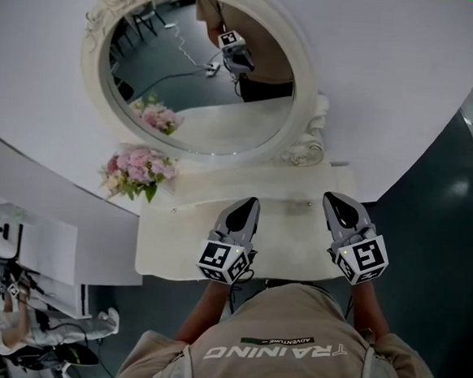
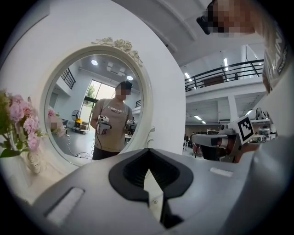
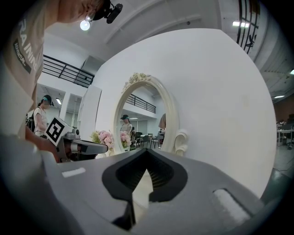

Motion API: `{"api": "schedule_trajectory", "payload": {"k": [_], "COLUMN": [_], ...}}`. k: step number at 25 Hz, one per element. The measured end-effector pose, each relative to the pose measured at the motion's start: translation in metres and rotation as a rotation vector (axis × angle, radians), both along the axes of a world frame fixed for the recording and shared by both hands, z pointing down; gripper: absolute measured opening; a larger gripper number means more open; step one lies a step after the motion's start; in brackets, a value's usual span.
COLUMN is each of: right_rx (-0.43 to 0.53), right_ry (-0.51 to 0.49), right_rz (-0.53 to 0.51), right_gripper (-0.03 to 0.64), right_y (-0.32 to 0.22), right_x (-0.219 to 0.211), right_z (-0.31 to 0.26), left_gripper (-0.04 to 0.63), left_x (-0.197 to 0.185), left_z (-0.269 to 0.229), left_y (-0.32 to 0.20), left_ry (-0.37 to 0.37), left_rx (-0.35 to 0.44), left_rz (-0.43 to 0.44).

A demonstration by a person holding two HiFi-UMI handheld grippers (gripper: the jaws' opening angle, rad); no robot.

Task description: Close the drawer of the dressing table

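The white dressing table (image 1: 286, 233) stands against a curved white wall, with an oval framed mirror (image 1: 201, 67) above it. My left gripper (image 1: 248, 206) and right gripper (image 1: 334, 202) hover side by side over the table top and point at the wall. In the left gripper view the left gripper (image 2: 148, 151) has its jaw tips together with nothing between them. The right gripper (image 3: 147, 151) looks the same in its own view. I cannot make out the drawer; the person's body covers the table's front edge in the head view.
A bunch of pink flowers (image 1: 138, 171) sits at the table's back left, also in the left gripper view (image 2: 20, 124). A scrolled mirror bracket (image 1: 309, 141) stands at the back right. Dark floor lies to the right. Another person with gear (image 1: 14, 321) sits at lower left.
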State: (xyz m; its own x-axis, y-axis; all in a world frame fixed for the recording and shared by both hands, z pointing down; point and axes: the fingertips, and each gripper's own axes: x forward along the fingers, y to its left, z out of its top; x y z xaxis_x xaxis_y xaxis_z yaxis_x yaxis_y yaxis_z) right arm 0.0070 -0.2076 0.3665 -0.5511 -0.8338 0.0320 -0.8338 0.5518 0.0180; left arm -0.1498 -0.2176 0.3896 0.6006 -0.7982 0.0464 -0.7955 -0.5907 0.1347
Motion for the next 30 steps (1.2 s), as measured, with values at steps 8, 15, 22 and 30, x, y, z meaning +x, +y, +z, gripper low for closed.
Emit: {"api": "schedule_trajectory", "payload": {"k": [8, 15, 22, 30], "right_rx": [0.014, 0.011, 0.020, 0.023], "right_ry": [0.001, -0.002, 0.001, 0.028], "right_rz": [-0.001, -0.014, -0.041, -0.030], "right_gripper": [0.002, 0.002, 0.002, 0.002], "right_y": [-0.003, -0.008, -0.014, -0.022], "right_x": [0.004, 0.003, -0.008, 0.000], "right_z": [-0.004, -0.002, 0.001, 0.008], "left_gripper": [0.015, 0.015, 0.015, 0.015], "left_x": [0.001, 0.001, -0.008, 0.001], "left_z": [-0.004, -0.003, -0.003, 0.004], "left_y": [-0.002, -0.002, -0.004, -0.016], "left_ry": [0.008, 0.010, 0.001, 0.008], "left_rx": [0.014, 0.015, 0.015, 0.003], "left_rz": [-0.015, -0.024, -0.049, -0.040]}}
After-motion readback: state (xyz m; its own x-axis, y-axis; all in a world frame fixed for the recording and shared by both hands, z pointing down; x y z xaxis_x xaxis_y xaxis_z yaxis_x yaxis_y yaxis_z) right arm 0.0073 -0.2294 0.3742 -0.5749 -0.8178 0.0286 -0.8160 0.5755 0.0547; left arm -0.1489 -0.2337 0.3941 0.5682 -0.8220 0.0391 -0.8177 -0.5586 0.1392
